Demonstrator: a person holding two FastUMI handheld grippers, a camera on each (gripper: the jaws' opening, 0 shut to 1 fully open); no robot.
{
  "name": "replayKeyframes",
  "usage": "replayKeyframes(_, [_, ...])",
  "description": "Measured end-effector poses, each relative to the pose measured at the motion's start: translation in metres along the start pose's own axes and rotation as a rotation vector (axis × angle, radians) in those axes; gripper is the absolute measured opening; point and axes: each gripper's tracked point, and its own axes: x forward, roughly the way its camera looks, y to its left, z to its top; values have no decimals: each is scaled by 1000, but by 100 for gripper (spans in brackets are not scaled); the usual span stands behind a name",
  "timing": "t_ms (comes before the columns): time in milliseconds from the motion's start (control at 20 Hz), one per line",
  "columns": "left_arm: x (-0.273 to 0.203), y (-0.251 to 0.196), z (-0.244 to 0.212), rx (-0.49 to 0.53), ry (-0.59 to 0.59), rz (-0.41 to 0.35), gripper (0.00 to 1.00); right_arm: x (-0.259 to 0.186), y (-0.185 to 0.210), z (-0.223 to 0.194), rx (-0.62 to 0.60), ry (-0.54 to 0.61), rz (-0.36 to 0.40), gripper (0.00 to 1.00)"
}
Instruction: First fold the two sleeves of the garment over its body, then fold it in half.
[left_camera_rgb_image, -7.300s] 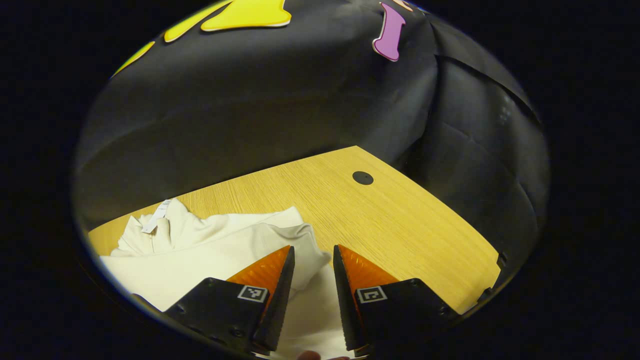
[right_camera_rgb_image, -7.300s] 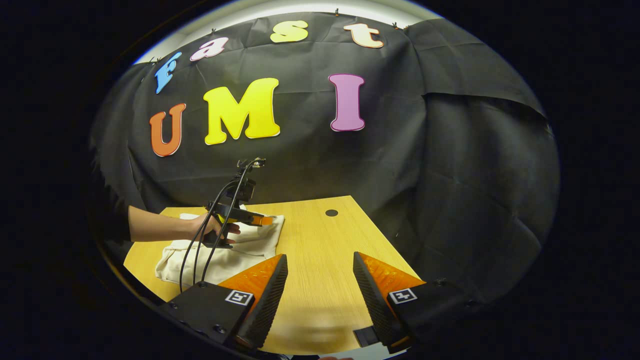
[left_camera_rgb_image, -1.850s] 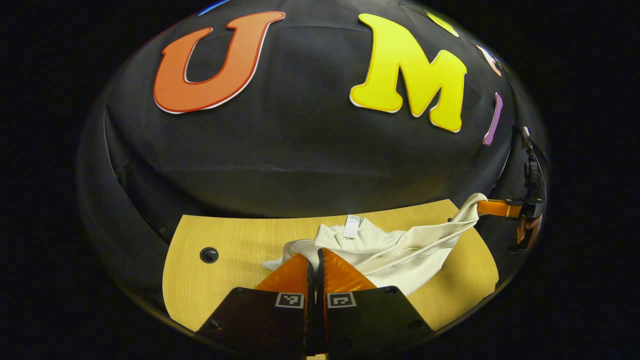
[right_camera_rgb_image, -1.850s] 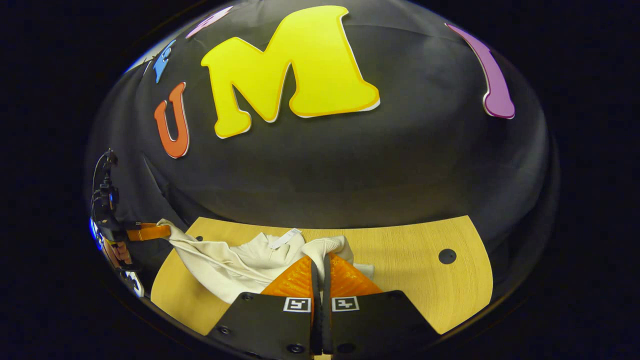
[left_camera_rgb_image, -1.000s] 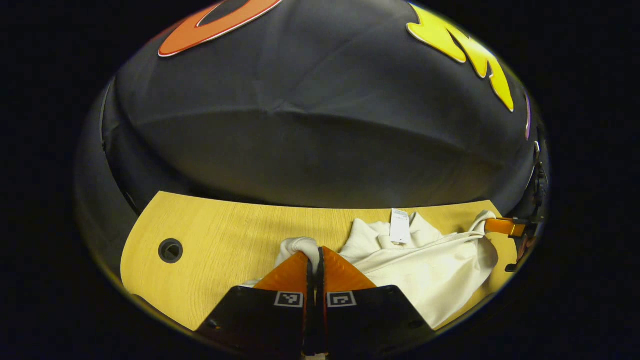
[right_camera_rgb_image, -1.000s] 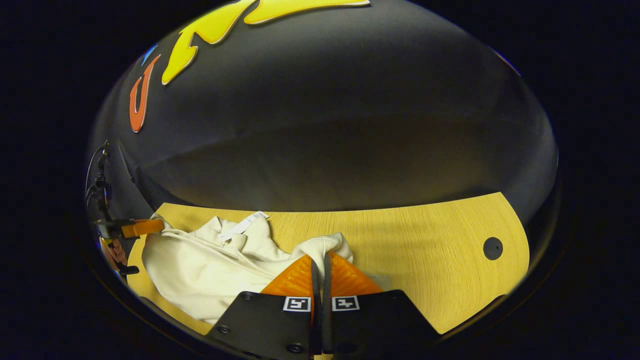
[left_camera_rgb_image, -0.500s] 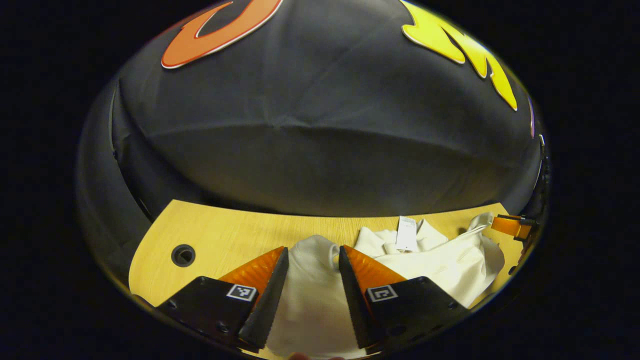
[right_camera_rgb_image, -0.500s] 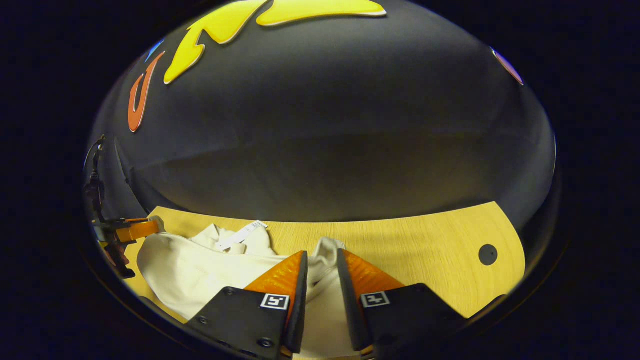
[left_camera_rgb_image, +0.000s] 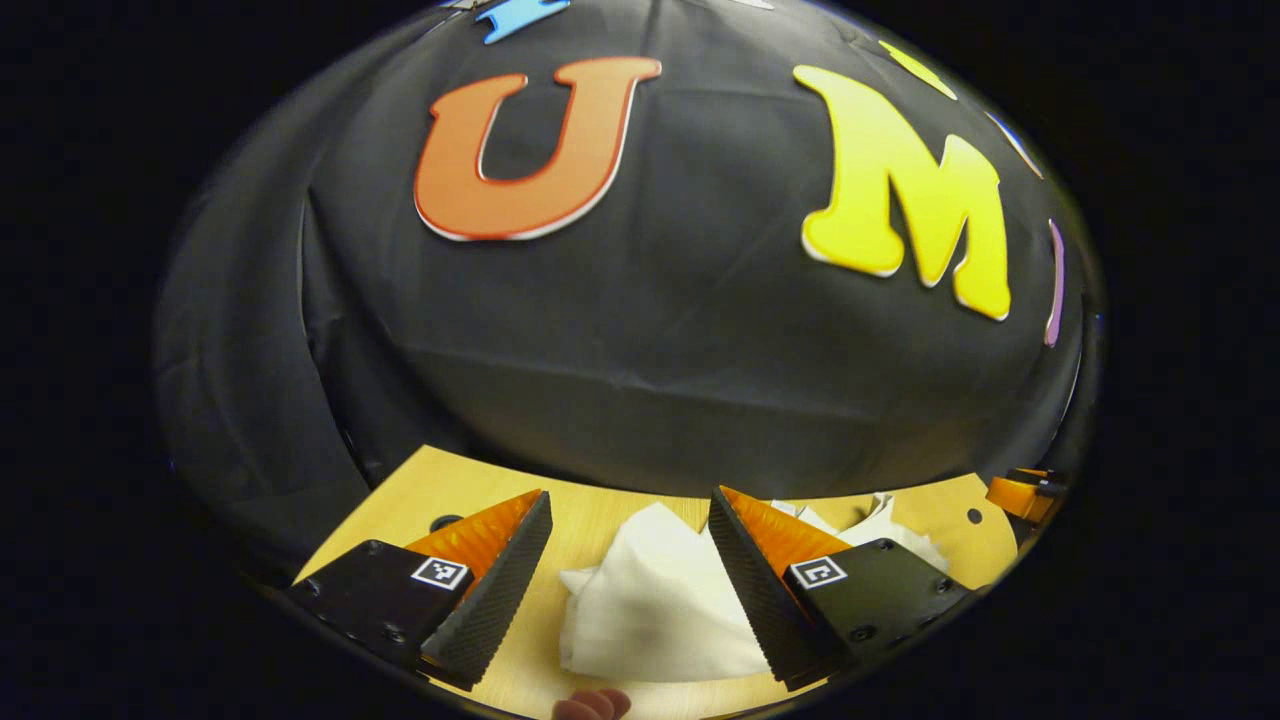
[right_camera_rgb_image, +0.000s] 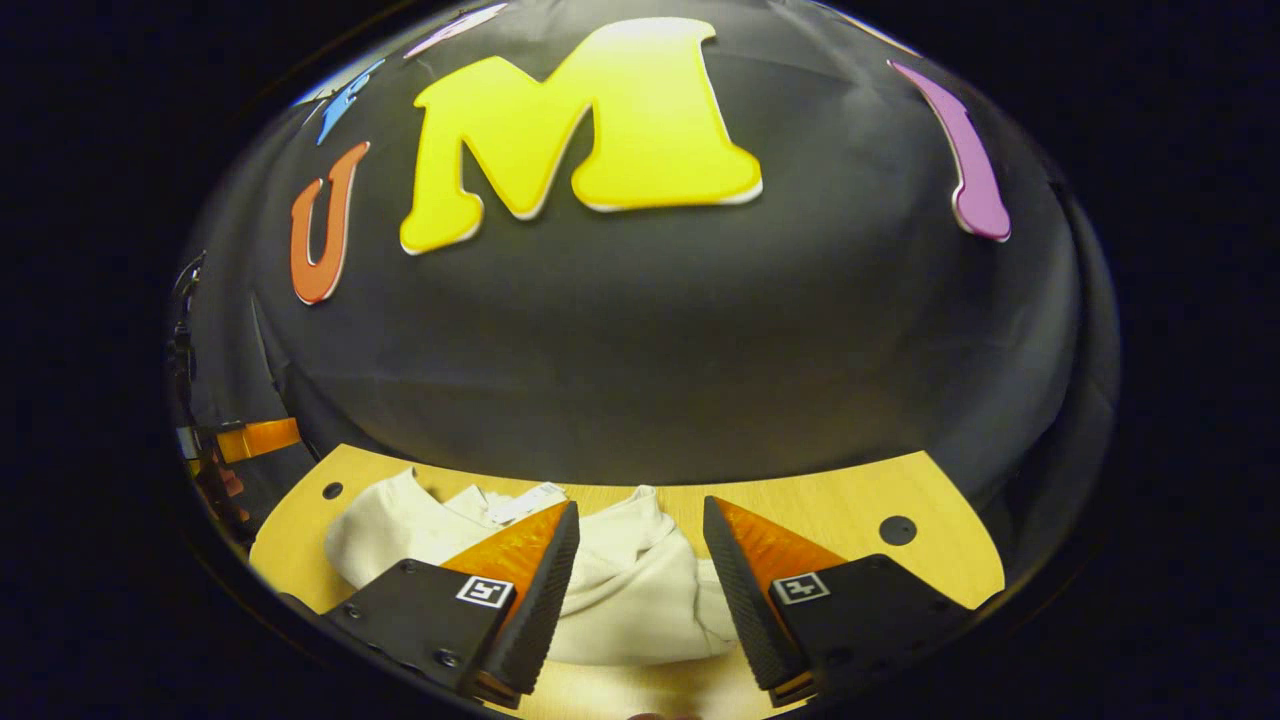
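Both grippers stand wide open and hold nothing. In the left gripper view the left gripper (left_camera_rgb_image: 628, 560) frames a bunched end of the cream garment (left_camera_rgb_image: 650, 610) at the bottom centre of the frame, the cloth lying on the wooden table (left_camera_rgb_image: 590, 515) between the spread fingers but gripped by neither. In the right gripper view the right gripper (right_camera_rgb_image: 640, 565) likewise straddles the garment (right_camera_rgb_image: 620, 590), which spreads from bottom centre toward the lower left, a white tag (right_camera_rgb_image: 525, 500) showing near its far edge. The other gripper appears as a small shape at the right edge of the left gripper view and at the left edge of the right gripper view.

The garment lies low on the table in a compact heap, and by my judgement it looks roughly folded (though how neat the layers are I cannot tell, since the fingers cover much of it).

The main risk I see is the fold springing open: the cloth is soft and its ends look bunched, so a loose edge could slide back. A finger passing low could also catch a raised lip of fabric and drag the stack askew. If the sleeves underneath are uneven, any further pressing would lock in a crooked shape.
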Motion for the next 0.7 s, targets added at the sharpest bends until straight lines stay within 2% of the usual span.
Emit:
replayKeyframes(50, [-23, -1, 17, -9, -37, 0, 100, -19, 3, 14, -5, -28, 0, 81])
replayKeyframes(100, [-46, -3, 33, -26, -72, -1, 99, -39, 7, 26, -12, -60, 0, 89])
replayKeyframes(300, [-138, -4, 96, -22, -217, 13, 98, -124, 29, 72, -57, -176, 18, 96])
replayKeyframes(500, [-223, -18, 133, 34, -347, -11, 98, -209, 53, 109, -89, -314, 30, 96])
replayKeyframes(600, [-257, -28, 141, 64, -404, -20, 100, -246, 63, 106, -87, -350, 36, 95])
replayKeyframes(700, [-283, -43, 138, 80, -419, -48, 98, -268, 70, 101, -118, -383, 35, 95])
